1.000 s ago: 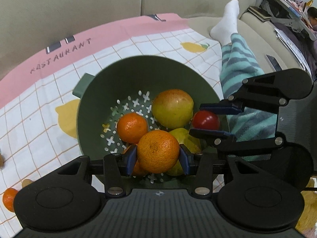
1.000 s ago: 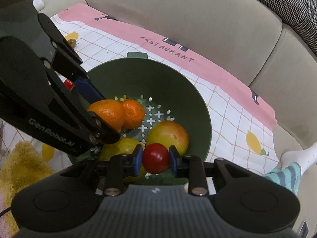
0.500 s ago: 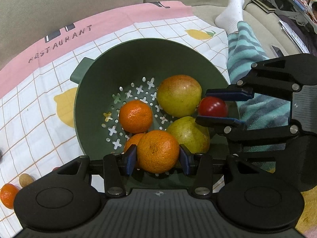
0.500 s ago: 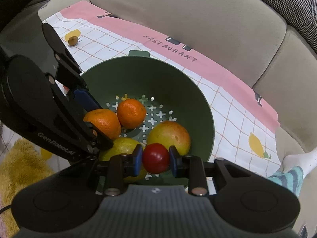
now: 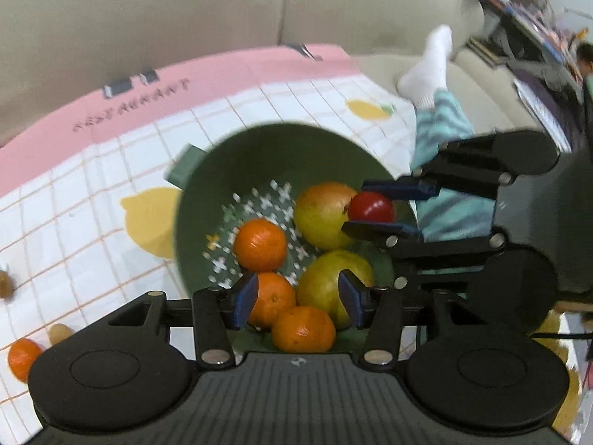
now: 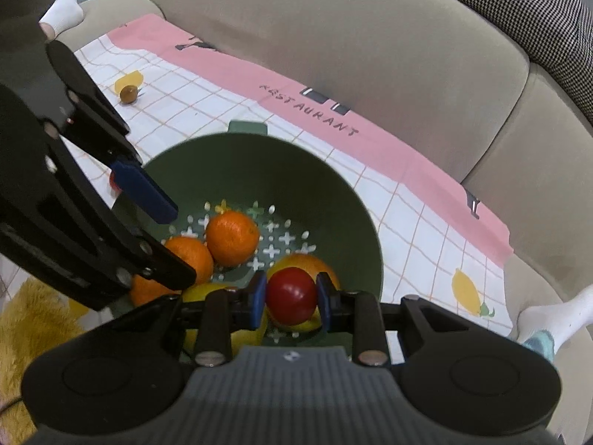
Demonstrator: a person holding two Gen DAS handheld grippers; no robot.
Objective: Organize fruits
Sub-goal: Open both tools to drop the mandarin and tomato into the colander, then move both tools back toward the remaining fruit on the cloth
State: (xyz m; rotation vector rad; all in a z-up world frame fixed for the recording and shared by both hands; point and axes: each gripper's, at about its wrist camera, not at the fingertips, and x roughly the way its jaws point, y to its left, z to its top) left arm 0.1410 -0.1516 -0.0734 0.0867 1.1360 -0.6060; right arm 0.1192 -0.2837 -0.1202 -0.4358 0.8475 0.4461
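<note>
Three oranges (image 5: pixel 260 245) already lie in the green colander (image 5: pixel 281 148); our left gripper (image 5: pixel 296 298) hangs spread and empty, our right gripper (image 6: pixel 291 298) pinches a red fruit (image 6: pixel 291 296) above the rim, where we judge a careless release could bounce it onto the cloth (image 6: pixel 426 230).

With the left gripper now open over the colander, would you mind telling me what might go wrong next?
1. The released orange lies near the front rim of the green colander, stacked against other fruit; it might roll.
2. The right gripper holds the red tomato just above the yellow-red fruit; dropping it could bruise it or send it bouncing.
3. The left gripper hangs close beside the right, so they could collide.
</note>
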